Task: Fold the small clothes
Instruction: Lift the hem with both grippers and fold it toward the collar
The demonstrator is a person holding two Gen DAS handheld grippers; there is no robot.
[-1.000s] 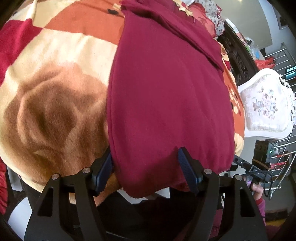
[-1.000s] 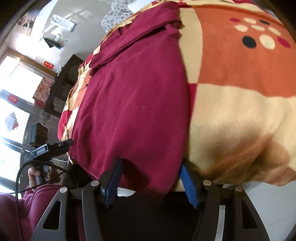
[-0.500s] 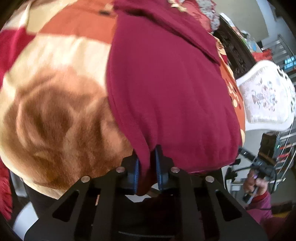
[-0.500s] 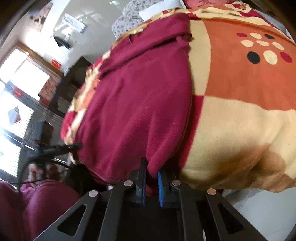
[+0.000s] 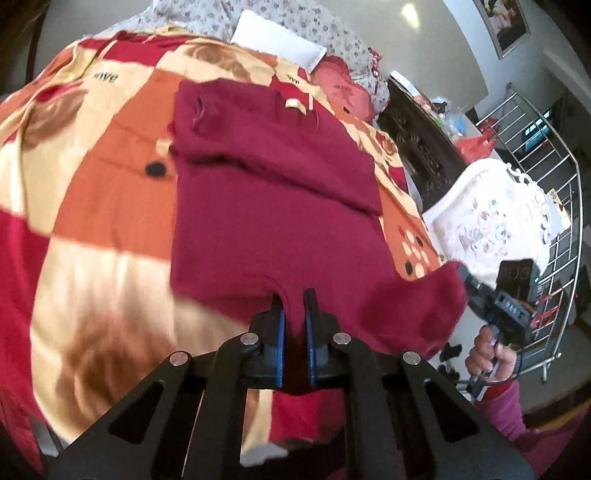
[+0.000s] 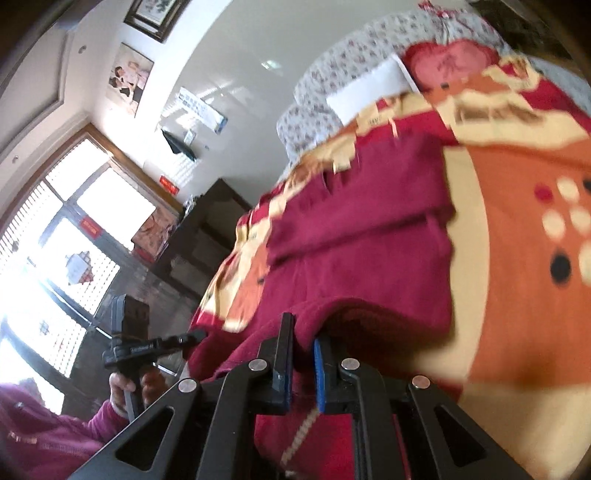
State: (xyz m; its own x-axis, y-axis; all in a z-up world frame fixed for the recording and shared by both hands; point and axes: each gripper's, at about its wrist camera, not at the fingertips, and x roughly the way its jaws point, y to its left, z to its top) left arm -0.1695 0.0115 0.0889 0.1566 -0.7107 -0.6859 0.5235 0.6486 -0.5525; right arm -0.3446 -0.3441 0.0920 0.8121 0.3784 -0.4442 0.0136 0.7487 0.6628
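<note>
A dark red knit garment [image 5: 273,206] lies lengthwise on a patterned blanket, its sleeve folded across the far part. My left gripper [image 5: 293,295] is shut on the garment's near hem and holds it lifted off the blanket. My right gripper [image 6: 303,332] is shut on the same hem further along, and the garment [image 6: 369,266] rises in a fold over its jaws. The right gripper also shows in the left wrist view [image 5: 495,306], at the lifted hem corner. The left gripper shows in the right wrist view [image 6: 155,347], held by a hand.
The orange, cream and red blanket [image 5: 92,221] covers a bed. A floral pillow [image 5: 280,33] with a white sheet and a red cushion [image 5: 340,85] lie at the far end. A white padded chair [image 5: 491,218], dark cabinet [image 5: 417,144] and metal rail stand to the right.
Both grippers closed on the near hem, then lifted it up and forward over the garment. The views now look down the whole bed.
</note>
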